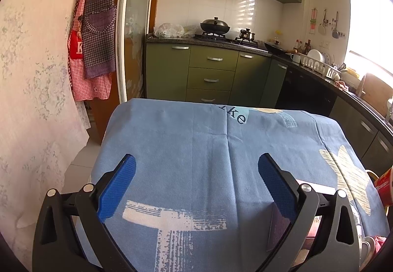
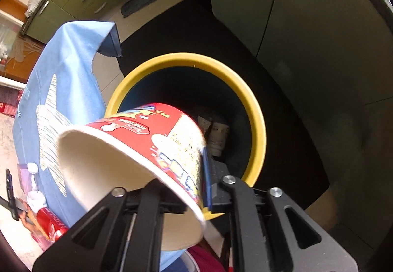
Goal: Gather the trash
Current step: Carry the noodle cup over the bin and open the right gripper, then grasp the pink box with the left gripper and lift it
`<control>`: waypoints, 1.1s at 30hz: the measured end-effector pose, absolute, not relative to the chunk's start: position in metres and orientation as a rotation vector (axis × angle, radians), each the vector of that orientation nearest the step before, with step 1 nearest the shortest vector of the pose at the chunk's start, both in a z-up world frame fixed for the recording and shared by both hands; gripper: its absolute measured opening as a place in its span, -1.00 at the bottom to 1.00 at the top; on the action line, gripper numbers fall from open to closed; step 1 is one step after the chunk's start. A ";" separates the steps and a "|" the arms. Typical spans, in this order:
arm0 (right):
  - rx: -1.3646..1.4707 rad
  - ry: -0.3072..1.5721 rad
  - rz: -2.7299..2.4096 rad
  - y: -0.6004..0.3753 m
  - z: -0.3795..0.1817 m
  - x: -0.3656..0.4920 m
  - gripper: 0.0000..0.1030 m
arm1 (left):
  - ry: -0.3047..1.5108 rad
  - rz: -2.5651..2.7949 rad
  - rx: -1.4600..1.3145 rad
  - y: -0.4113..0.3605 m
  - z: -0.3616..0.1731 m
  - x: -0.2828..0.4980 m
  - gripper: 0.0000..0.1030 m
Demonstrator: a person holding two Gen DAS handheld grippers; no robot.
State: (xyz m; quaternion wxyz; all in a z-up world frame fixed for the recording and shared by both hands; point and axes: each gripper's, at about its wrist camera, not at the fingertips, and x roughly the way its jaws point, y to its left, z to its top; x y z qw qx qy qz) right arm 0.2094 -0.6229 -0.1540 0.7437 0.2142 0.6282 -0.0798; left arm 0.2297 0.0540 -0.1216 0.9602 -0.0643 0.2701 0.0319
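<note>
We hold the left tongs spread wide and empty above the bench draped in blue patterned cloth. The round yellow-rimmed dark waste bin stands on the floor beside it. The right tongs straddle the red printed paper cup's wall over the bin mouth; we cannot tell whether they grip it.

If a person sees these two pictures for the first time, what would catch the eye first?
In the right wrist view, a red paper cup lies tilted between the fingers of the right gripper, right over a yellow-rimmed bin on the floor with some trash already inside. In the left wrist view, the left gripper stands wide open and empty over a blue tablecloth, with a green kitchen behind it.
</note>
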 end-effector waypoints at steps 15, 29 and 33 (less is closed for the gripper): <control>0.502 1.092 -0.051 -0.576 -0.113 0.131 -0.06 | 0.571 0.049 -0.110 0.046 -0.126 0.233 0.91; 0.542 0.939 -0.007 -0.528 -0.136 0.058 0.04 | 0.712 -0.094 -0.036 0.020 -0.105 0.242 0.91; 0.537 0.907 0.014 -0.521 -0.134 0.056 0.11 | 0.812 -0.165 0.045 -0.006 -0.091 0.246 0.91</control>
